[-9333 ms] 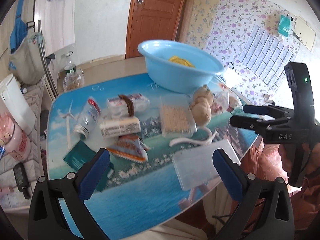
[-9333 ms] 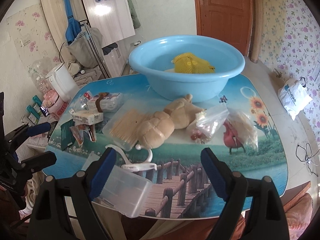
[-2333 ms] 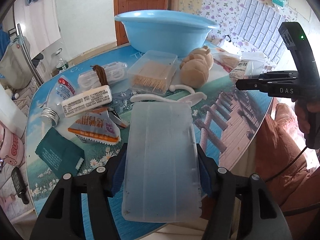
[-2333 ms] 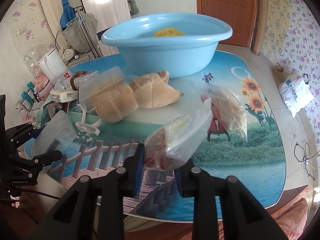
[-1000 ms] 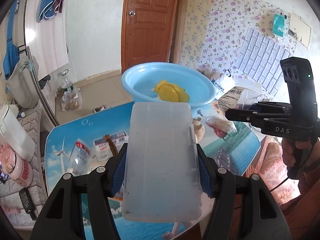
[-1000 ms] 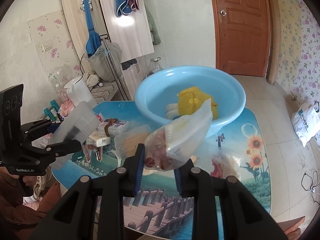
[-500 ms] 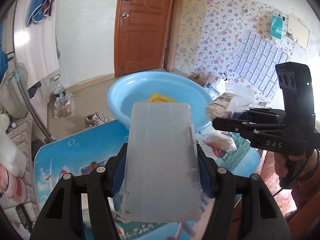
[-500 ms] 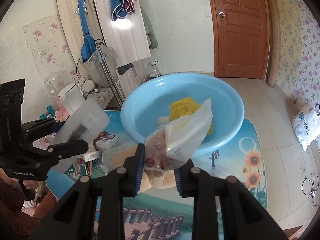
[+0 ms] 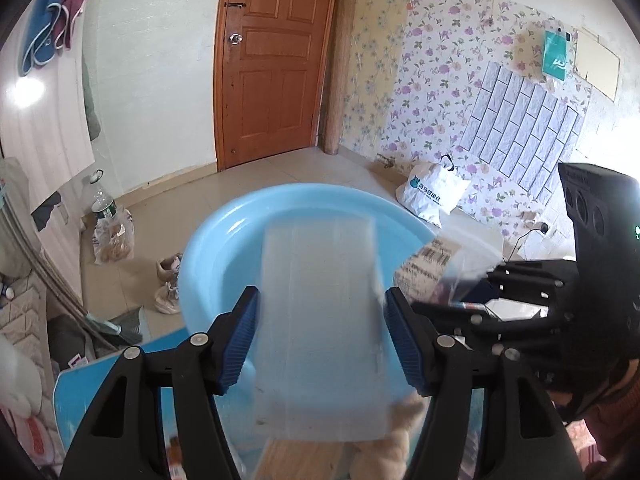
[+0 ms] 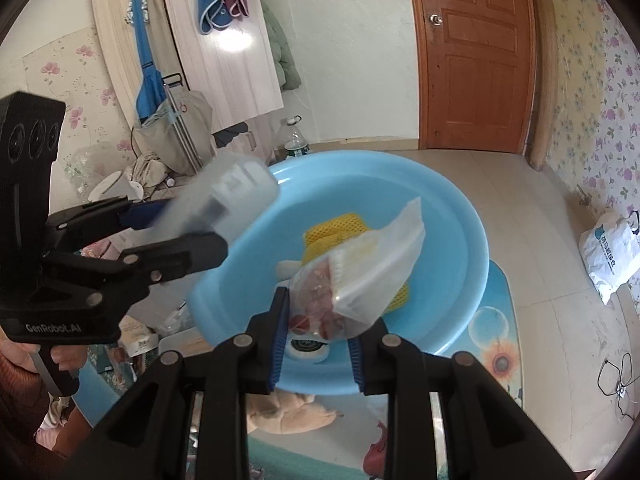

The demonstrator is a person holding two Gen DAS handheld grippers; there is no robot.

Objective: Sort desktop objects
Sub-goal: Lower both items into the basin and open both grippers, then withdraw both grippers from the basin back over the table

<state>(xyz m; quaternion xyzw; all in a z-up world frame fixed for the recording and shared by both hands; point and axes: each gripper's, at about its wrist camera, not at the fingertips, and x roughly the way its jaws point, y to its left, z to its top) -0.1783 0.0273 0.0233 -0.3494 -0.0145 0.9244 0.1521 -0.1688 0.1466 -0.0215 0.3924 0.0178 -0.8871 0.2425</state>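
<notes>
My left gripper has opened; the clear plastic box lies blurred between its fingers, over the blue basin, with small gaps at the pads. In the right wrist view the left gripper and the blurred box are above the basin's left rim. My right gripper is shut on a clear zip bag of snacks, held over the basin. A yellow mesh item lies inside the basin. In the left wrist view the right gripper holds the bag at the right.
A beige plush toy and a toothpick box lie on the picture-print table in front of the basin. Several packets lie at the table's left. A white shopping bag is on the floor at the right.
Both grippers moved forward over the basin. The left gripper's fingers have spread and the clear box now looks blurred between them. The right gripper still holds the bag.
</notes>
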